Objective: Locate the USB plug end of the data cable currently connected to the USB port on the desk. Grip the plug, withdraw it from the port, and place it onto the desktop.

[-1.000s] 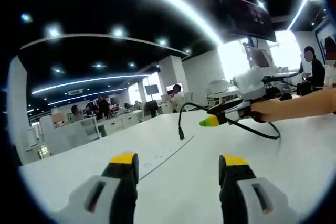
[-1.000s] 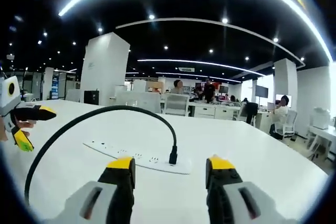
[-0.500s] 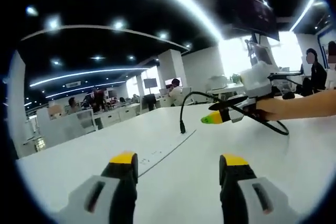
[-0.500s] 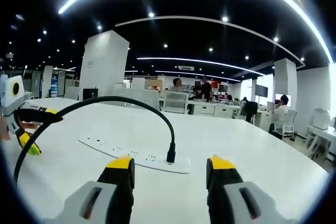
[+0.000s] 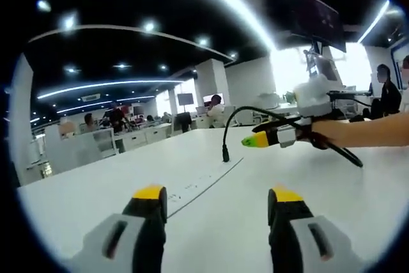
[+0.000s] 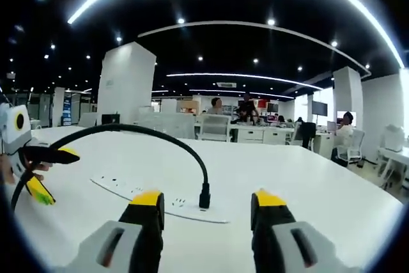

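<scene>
Closer now: the right hand-held gripper (image 6: 206, 212) has advanced until the USB plug (image 6: 204, 196) stands between its open jaws.
Plug remains upright in the power strip (image 6: 156, 199) on the white table (image 6: 307, 183) — cable (image 6: 128, 133) arching away. Left hand-held gripper (image 5: 217, 212) hangs back, jaws apart, holding nothing — a dim open-plan office lies behind.

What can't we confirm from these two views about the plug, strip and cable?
- Plug: seating in the power strip too small to judge, right gripper view.
- Strip sockets: blurred in the left gripper view, foreshortened.
- Cable: far end leaves the right gripper view at its left edge by the left gripper.
</scene>
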`<state>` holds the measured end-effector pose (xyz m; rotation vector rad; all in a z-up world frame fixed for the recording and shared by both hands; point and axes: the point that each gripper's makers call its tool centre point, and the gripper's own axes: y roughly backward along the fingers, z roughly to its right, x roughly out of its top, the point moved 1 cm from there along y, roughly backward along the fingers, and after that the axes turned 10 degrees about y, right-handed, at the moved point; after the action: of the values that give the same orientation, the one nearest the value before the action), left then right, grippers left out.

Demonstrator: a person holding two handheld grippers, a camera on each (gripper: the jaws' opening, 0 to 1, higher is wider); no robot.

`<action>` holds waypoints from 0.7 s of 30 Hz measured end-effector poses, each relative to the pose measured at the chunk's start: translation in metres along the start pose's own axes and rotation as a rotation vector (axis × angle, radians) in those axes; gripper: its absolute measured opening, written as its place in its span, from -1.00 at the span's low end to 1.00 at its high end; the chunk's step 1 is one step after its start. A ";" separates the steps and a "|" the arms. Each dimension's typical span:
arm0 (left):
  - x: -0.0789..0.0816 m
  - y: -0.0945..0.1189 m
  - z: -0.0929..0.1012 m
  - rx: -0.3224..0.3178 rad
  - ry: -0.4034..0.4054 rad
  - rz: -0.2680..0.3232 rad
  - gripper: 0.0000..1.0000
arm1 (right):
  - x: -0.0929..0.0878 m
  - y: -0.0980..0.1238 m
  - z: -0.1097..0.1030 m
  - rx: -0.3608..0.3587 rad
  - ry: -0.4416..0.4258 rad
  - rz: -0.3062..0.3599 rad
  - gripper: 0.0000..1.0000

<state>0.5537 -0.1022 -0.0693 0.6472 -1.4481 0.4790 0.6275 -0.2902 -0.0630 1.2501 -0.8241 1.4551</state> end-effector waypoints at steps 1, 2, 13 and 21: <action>0.000 -0.002 0.001 -0.001 -0.003 -0.003 0.29 | 0.001 -0.002 -0.001 0.002 -0.007 0.012 0.09; -0.001 -0.003 0.001 -0.002 -0.006 -0.006 0.29 | 0.001 -0.003 -0.001 0.002 -0.010 0.017 0.07; 0.000 -0.012 0.002 -0.009 0.000 -0.010 0.28 | 0.004 -0.019 -0.009 0.012 0.034 0.010 0.06; -0.008 -0.018 0.002 -0.021 0.009 -0.021 0.29 | 0.005 -0.029 -0.009 0.012 0.035 0.012 0.04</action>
<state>0.5636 -0.1167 -0.0798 0.6423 -1.4350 0.4498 0.6527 -0.2730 -0.0636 1.2276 -0.8018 1.4895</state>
